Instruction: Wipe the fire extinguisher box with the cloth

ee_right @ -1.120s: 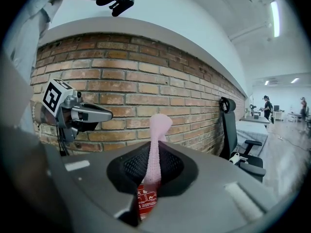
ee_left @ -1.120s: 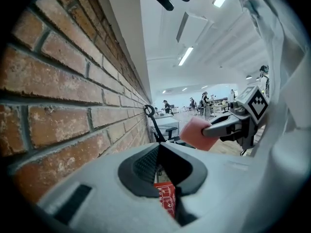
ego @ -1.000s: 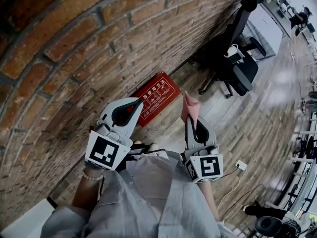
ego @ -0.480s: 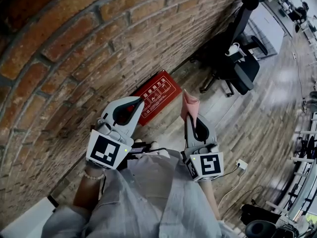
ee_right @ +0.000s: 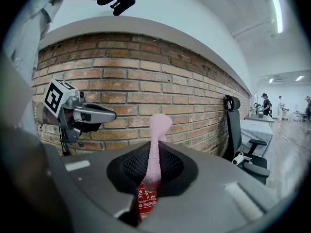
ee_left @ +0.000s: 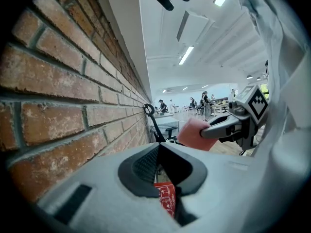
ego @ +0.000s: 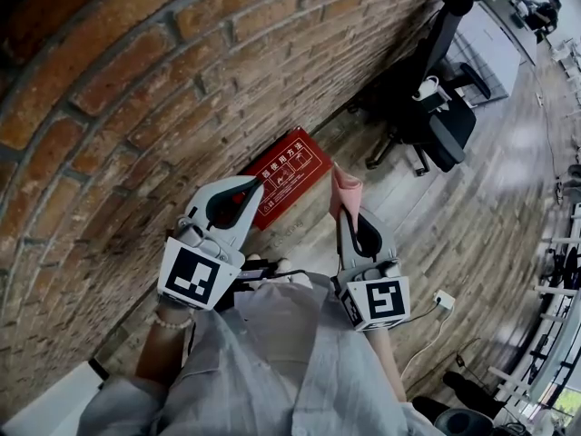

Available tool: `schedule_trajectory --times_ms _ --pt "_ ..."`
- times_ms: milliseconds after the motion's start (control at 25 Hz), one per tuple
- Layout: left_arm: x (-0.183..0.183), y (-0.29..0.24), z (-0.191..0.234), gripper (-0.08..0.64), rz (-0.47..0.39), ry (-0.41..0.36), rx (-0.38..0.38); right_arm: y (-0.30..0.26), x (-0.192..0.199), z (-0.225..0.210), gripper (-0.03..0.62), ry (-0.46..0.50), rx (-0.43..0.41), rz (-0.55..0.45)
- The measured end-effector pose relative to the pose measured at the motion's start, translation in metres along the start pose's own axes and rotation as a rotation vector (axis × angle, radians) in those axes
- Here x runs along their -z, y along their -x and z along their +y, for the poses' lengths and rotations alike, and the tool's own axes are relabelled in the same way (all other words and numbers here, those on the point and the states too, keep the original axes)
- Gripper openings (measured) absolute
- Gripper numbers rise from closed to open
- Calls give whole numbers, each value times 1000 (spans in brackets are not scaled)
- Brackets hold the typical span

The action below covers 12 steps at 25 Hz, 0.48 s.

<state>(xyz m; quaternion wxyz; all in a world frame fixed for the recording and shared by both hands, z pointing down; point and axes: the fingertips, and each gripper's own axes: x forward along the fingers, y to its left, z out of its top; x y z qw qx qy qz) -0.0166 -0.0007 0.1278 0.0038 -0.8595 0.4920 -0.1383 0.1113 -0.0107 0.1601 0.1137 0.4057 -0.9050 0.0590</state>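
The red fire extinguisher box (ego: 286, 173) stands on the floor against the brick wall (ego: 136, 89), and it shows through the jaw gap in both gripper views (ee_left: 166, 198) (ee_right: 146, 200). My right gripper (ego: 344, 214) is shut on a pink cloth (ego: 346, 191) that sticks up past its tips (ee_right: 156, 140). It hangs in the air, to the right of the box and nearer to me than it. My left gripper (ego: 257, 187) is shut with nothing in it and is held over the box's near left corner. Each gripper shows in the other's view, the right gripper (ee_left: 214, 129) and the left gripper (ee_right: 112, 114).
A black office chair (ego: 427, 107) stands by the wall beyond the box. A white power strip (ego: 442, 302) with its cable lies on the wooden floor (ego: 490, 198) at the right. Desks and people are far off in the room.
The right gripper with the cloth has edged slightly left, toward the box. The left gripper has stayed where it was.
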Motion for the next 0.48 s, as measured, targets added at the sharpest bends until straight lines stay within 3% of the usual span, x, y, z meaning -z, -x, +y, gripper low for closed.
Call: schedule_trajectory --times_ms 480 --pt "-3 -3 -1 0 1 -3 1 1 -2 -3 26 -2 0 2"
